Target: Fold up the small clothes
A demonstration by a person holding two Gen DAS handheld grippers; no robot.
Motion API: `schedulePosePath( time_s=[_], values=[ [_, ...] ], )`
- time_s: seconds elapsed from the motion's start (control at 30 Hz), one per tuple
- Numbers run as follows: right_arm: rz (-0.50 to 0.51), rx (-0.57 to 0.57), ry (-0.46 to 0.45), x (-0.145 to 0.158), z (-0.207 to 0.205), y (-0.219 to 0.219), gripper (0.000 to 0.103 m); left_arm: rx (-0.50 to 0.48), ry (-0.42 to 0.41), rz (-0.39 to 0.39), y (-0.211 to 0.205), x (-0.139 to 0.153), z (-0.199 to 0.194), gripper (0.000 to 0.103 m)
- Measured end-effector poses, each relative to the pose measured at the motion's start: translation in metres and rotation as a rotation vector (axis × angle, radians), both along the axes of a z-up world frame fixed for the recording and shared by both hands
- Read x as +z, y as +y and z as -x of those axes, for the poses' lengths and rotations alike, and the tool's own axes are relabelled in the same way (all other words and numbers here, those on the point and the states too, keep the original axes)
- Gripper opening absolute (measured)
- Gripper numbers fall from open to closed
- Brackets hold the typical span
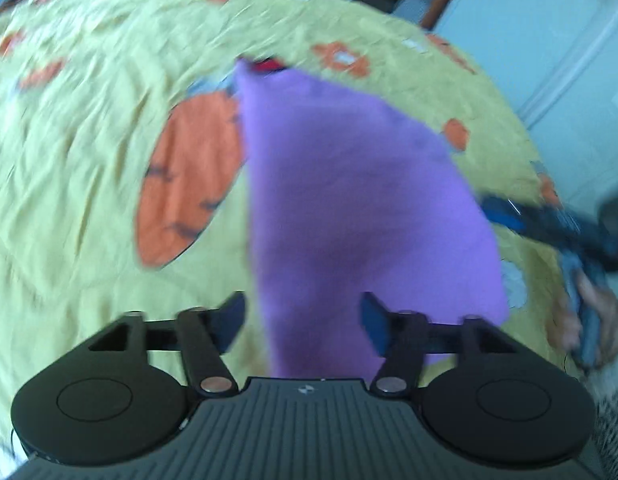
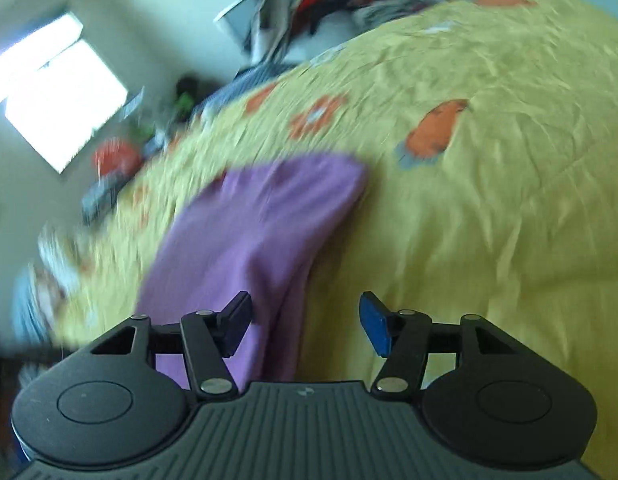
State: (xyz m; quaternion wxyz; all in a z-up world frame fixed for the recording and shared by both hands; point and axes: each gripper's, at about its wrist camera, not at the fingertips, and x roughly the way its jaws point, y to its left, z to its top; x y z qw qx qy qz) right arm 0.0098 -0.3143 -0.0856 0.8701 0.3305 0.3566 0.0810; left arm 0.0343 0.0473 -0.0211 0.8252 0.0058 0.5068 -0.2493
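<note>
We work over a wrinkled yellow bedspread printed with orange flowers and carrots (image 1: 89,168), and both views are smeared with motion blur.

In the left wrist view, the orange carrot print sits left of centre. Just to its right lies the soft purple cloth garment (image 1: 349,200), a long tapering shape whose narrow end reaches the upper middle of the frame, where a scrap of red fabric (image 1: 269,65) peeks out; its broad end runs down under our left gripper (image 1: 303,322) at the bottom centre. That gripper's jaws stand apart with the purple cloth lying between them, neither pad pressing it. At the far right edge we see our right gripper (image 1: 549,220), dark and blue, with a hand (image 1: 601,316) behind it; from here we cannot tell how its jaws stand.

In the right wrist view, a bright window fills the upper left, and a heap of clothes sits at the top centre. The purple garment (image 2: 261,240) runs from the middle of the frame down to the lower left, passing under the left finger of the right gripper (image 2: 305,322). Its jaws are parted and empty of any grip.

We judge the garment's long axis runs away from the left gripper, which is nearer its broad end, so the next pinch probably falls there.
</note>
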Motion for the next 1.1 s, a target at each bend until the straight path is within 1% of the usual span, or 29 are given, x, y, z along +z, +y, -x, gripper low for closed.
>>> schedulePosePath(
  time_s=[0.07, 0.13, 0.17, 0.2, 0.23, 0.3, 0.37, 0.47, 0.53, 0.57, 0.6, 0.63, 0.67, 0.73, 0.8, 0.83, 0.87, 0.9, 0.97, 1.03, 1.1],
  values=[
    [-0.061, -0.031, 0.027, -0.012, -0.03, -0.013, 0.06, -0.028, -0.039, -0.019, -0.02, -0.001, 0.004, 0.073],
    [-0.106, -0.051, 0.011, -0.019, -0.051, -0.021, 0.057, -0.039, -0.087, -0.059, -0.04, -0.006, 0.012, 0.076],
    [-0.092, -0.057, 0.015, -0.019, -0.06, -0.022, 0.037, -0.048, -0.109, -0.074, -0.05, -0.009, 0.016, 0.077],
    [-0.056, -0.049, 0.029, -0.017, -0.068, -0.02, 0.013, -0.052, -0.125, -0.083, -0.057, -0.013, 0.02, 0.079],
    [-0.017, -0.045, 0.015, -0.013, -0.071, -0.016, 0.003, -0.061, -0.133, -0.092, -0.062, -0.018, 0.026, 0.08],
    [0.06, -0.042, -0.043, 0.0, -0.07, -0.007, 0.003, -0.068, -0.134, -0.112, -0.068, -0.028, 0.034, 0.082],
    [0.062, -0.027, -0.084, 0.01, -0.072, -0.003, 0.002, -0.068, -0.131, -0.113, -0.073, -0.036, 0.038, 0.086],
    [0.1, -0.03, -0.112, 0.019, -0.075, 0.0, 0.002, -0.087, -0.127, -0.09, -0.078, -0.038, 0.043, 0.091],
    [0.124, -0.03, -0.096, 0.016, -0.081, -0.001, 0.002, -0.097, -0.118, -0.078, -0.081, -0.037, 0.043, 0.092],
    [0.169, -0.029, -0.08, 0.013, -0.084, 0.002, 0.003, -0.103, -0.116, -0.077, -0.082, -0.037, 0.043, 0.093],
    [0.197, -0.031, -0.049, 0.005, -0.086, 0.001, 0.003, -0.108, -0.113, -0.083, -0.085, -0.038, 0.042, 0.093],
    [0.191, -0.027, -0.021, -0.002, -0.088, 0.0, 0.003, -0.105, -0.11, -0.085, -0.085, -0.037, 0.042, 0.093],
    [0.213, -0.026, -0.015, -0.007, -0.088, 0.001, 0.003, -0.104, -0.111, -0.079, -0.084, -0.034, 0.044, 0.093],
    [0.315, -0.054, -0.004, -0.008, -0.082, 0.003, 0.0, -0.097, -0.122, -0.071, -0.077, -0.029, 0.044, 0.095],
    [0.268, -0.061, 0.021, -0.008, -0.078, -0.01, 0.002, -0.064, -0.139, -0.072, -0.066, -0.025, 0.041, 0.097],
    [0.27, -0.066, 0.015, -0.001, -0.069, -0.011, 0.004, -0.045, -0.141, -0.069, -0.06, -0.024, 0.038, 0.098],
    [0.292, -0.054, -0.026, 0.009, -0.057, -0.008, 0.006, -0.016, -0.136, -0.069, -0.054, -0.023, 0.034, 0.098],
    [0.307, -0.009, -0.064, 0.02, -0.045, 0.0, 0.006, 0.009, -0.126, -0.063, -0.048, -0.023, 0.03, 0.098],
    [0.302, 0.071, -0.115, 0.035, -0.021, 0.021, 0.006, 0.048, -0.104, -0.052, -0.041, -0.025, 0.022, 0.098],
    [0.293, 0.159, -0.156, 0.042, 0.002, 0.048, 0.006, 0.066, -0.104, -0.063, -0.04, -0.028, 0.018, 0.098],
    [0.348, 0.219, -0.161, 0.04, 0.02, 0.074, 0.006, 0.075, -0.098, -0.092, -0.044, -0.034, 0.017, 0.098]
  ],
)
